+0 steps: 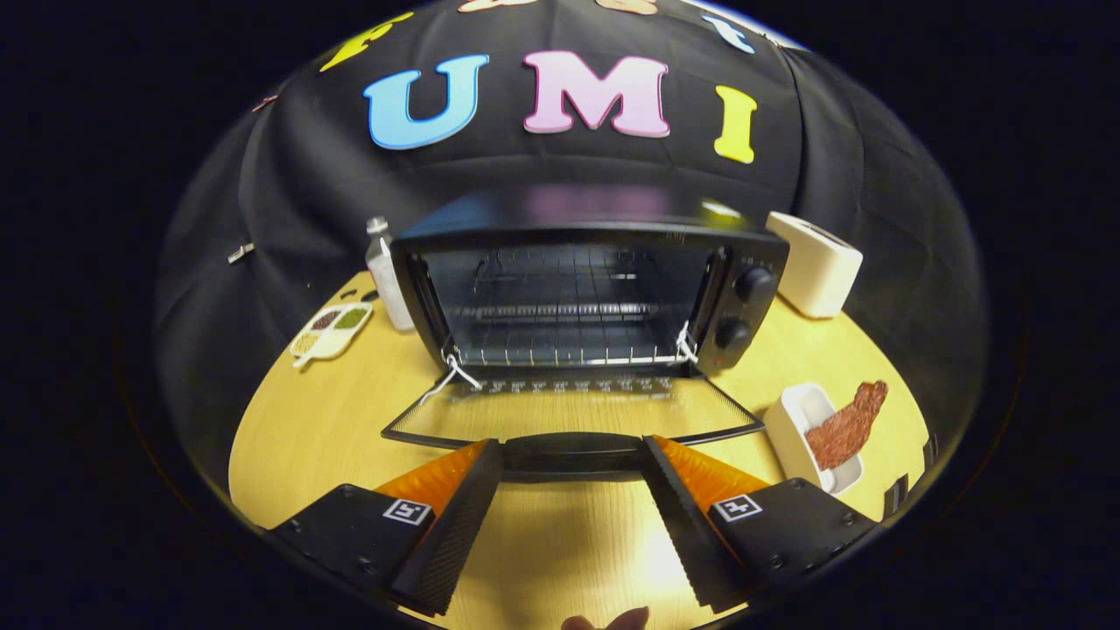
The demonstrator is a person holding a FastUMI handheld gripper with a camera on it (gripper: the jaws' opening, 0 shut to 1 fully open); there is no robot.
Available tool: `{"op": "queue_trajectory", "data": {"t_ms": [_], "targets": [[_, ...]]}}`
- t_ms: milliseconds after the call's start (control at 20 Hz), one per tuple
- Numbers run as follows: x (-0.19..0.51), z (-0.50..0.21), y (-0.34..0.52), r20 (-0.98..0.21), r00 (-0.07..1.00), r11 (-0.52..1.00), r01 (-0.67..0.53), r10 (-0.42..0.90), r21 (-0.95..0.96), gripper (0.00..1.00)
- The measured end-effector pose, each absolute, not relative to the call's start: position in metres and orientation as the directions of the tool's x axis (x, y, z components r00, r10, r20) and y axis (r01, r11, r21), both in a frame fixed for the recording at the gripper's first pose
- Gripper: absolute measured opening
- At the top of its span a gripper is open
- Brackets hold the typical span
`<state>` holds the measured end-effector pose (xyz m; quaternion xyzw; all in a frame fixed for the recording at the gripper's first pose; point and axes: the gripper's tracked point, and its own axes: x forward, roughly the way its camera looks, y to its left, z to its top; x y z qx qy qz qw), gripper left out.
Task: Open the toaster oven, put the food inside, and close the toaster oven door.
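Note:
The black toaster oven (744, 262) stands at the middle of the wooden table with its glass door (573, 416) folded down flat toward me. Its wire rack (560, 354) is bare inside. The door's black handle (573, 455) lies just ahead of my fingertips, between them. My gripper (573, 459) is open, its fingers spread either side of the handle without pressing on it. The food, a reddish-brown strip of meat (847, 427), lies across a small white dish (792, 429) to the right of the door, beyond my right finger.
A white toaster (818, 262) stands right of the oven. On the oven's left are a clear bottle (385, 276) and a white divided plate of seasonings (331, 332). Bare tabletop (560, 542) lies between my fingers. A fingertip (612, 621) of the person shows below.

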<state>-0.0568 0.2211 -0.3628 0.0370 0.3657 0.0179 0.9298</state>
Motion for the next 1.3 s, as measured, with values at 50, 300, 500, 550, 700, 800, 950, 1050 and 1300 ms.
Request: {"op": "queue_trajectory", "data": {"t_ms": [50,300,500,550,700,800,950,1050,1300], "targets": [[-0.064,-0.371,0.222,-0.708,0.703,0.995,-0.002,0.072,0.099,1.0],[-0.091,-0.384,0.218,-0.76,0.634,0.987,-0.03,0.139,0.156,1.0],[-0.099,-0.351,0.191,-0.714,0.675,0.983,-0.118,0.185,0.143,1.0],[-0.1,-0.343,0.182,-0.702,0.686,0.981,-0.122,0.192,0.149,1.0],[-0.104,-0.322,0.152,-0.678,0.706,0.978,-0.122,0.205,0.168,1.0],[-0.104,-0.306,0.131,-0.658,0.722,0.976,-0.134,0.213,0.169,1.0],[-0.107,-0.286,0.095,-0.635,0.737,0.972,-0.182,0.233,0.145,1.0],[-0.109,-0.278,0.071,-0.634,0.73,0.966,-0.219,0.255,0.136,1.0],[-0.105,-0.274,0.009,-0.682,0.656,0.944,-0.276,0.323,0.182,1.0]]}}
